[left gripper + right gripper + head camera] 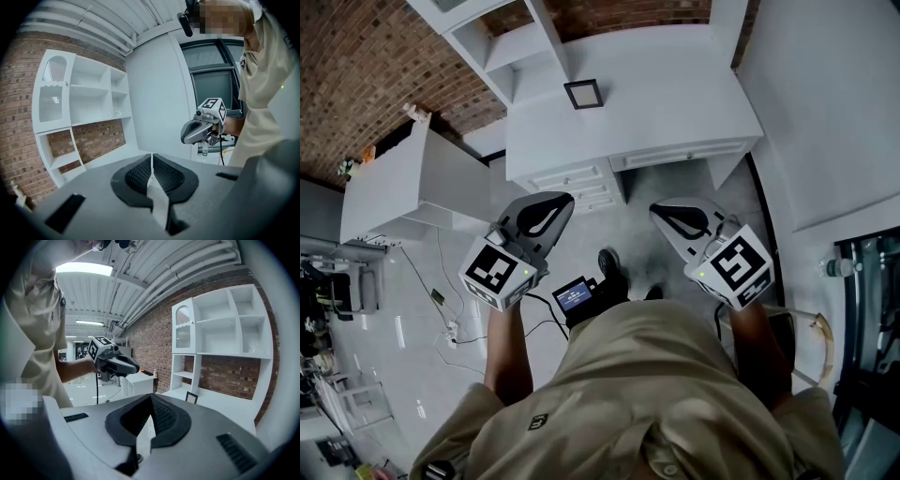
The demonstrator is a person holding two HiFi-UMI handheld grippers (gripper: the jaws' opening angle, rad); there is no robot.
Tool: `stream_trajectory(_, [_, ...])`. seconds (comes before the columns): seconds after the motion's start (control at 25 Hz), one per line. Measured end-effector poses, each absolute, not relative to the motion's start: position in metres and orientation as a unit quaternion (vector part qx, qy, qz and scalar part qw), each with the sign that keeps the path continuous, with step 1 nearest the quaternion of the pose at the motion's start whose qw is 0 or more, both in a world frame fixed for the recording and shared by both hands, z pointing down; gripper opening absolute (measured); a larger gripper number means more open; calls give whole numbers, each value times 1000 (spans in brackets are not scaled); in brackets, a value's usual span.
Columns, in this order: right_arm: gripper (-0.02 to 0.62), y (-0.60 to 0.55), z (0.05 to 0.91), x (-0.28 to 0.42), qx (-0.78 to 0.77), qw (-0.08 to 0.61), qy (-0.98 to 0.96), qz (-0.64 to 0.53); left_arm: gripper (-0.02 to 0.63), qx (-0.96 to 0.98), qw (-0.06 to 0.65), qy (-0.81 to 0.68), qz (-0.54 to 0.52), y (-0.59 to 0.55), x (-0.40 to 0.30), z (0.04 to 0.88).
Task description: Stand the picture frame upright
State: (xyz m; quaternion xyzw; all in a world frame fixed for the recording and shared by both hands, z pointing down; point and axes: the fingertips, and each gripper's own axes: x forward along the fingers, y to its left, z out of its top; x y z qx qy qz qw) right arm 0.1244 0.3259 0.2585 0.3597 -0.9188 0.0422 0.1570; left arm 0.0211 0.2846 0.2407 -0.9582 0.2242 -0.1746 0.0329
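Observation:
A small dark-rimmed picture frame (pixel 583 94) is on the white desk (pixel 675 103), near its back left. In the right gripper view the picture frame (pixel 191 397) looks upright on the desktop. My left gripper (pixel 557 206) and right gripper (pixel 660 214) hang side by side over the floor in front of the desk, well short of the frame. Both are shut with nothing between the pads. The left gripper view shows its own jaws closed (pixel 151 161) and the right gripper (pixel 186 136) off to the side. The frame does not show in that view.
A white shelf unit (pixel 502 42) stands against the brick wall at the desk's left. A low white cabinet (pixel 403 183) stands further left. Cables and a power strip (pixel 450 330) lie on the tiled floor. A small device with a lit screen (pixel 577 297) hangs at the person's waist.

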Motion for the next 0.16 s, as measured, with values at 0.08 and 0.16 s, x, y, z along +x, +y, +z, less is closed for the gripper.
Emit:
stream_trajectory(0.08, [3,327,260,127,360,159,-918,44,20,-959,33,223,-174,286,24,240])
stream_trajectory(0.16, [3,328,264,131,360,162,-918,44,20,-959,32,223,-174,289,28,241])
